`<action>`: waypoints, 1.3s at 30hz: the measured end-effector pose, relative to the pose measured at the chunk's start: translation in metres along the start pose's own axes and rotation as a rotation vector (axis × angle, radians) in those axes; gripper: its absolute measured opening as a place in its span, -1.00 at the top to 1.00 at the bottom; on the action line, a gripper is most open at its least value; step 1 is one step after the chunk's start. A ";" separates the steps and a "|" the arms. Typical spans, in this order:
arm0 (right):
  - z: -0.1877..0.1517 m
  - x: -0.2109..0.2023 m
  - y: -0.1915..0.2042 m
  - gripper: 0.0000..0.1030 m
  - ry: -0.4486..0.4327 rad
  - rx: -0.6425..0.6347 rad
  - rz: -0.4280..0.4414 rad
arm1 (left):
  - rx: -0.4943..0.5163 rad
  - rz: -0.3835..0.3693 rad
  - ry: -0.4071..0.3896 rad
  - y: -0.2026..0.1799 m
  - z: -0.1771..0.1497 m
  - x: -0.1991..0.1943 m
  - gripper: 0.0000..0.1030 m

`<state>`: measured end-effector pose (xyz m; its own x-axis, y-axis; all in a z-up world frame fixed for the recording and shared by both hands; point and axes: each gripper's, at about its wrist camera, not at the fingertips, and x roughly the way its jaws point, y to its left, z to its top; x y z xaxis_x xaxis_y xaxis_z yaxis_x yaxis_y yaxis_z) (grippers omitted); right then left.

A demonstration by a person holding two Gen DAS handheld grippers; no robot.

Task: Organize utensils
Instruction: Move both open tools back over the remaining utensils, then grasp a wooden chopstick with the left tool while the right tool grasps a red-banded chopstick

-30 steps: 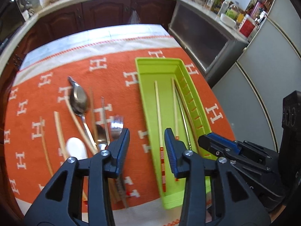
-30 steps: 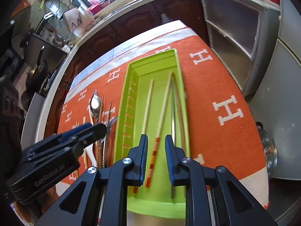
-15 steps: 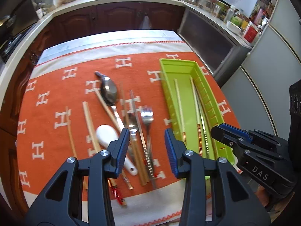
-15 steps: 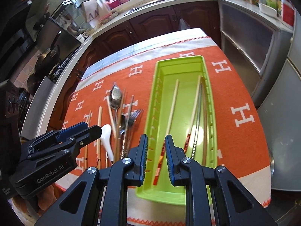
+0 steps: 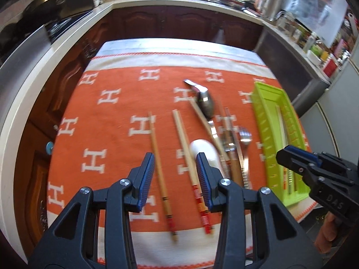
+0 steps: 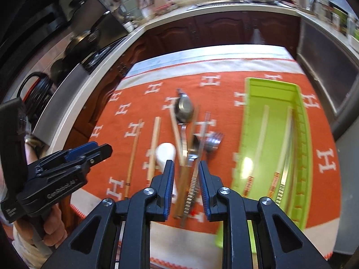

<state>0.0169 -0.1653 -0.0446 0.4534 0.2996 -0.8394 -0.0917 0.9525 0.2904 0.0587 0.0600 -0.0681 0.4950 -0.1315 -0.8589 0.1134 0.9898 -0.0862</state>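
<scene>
A green tray (image 6: pixel 253 121) lies at the right of the orange cloth and holds several chopsticks (image 6: pixel 261 141); it also shows in the left wrist view (image 5: pixel 267 116). Loose utensils lie left of it: a steel ladle (image 5: pixel 205 102), a white spoon (image 5: pixel 205 151), a fork (image 5: pixel 245 137) and chopsticks (image 5: pixel 158 157). My left gripper (image 5: pixel 175 177) is open and empty above two chopsticks near the front edge. My right gripper (image 6: pixel 185 183) is open and empty above the utensil pile (image 6: pixel 190 154), left of the tray.
The orange cloth (image 5: pixel 112 123) with white H marks covers the table. Dark wood cabinets (image 5: pixel 179 24) and a counter run along the back and left. A grey appliance (image 6: pixel 325 56) stands to the right.
Both grippers have swung left, away from the tray and over the loose utensils. The right gripper's jaws have opened wider.
</scene>
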 end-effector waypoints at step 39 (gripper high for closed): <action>-0.022 0.139 0.070 0.57 0.175 -0.166 0.119 | -0.111 0.074 0.071 0.045 -0.049 0.085 0.91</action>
<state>0.0543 -0.0560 -0.1510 0.2718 0.4009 -0.8749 -0.2856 0.9017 0.3245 0.0635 0.0960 -0.1697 0.4357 -0.0572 -0.8983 -0.0196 0.9971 -0.0730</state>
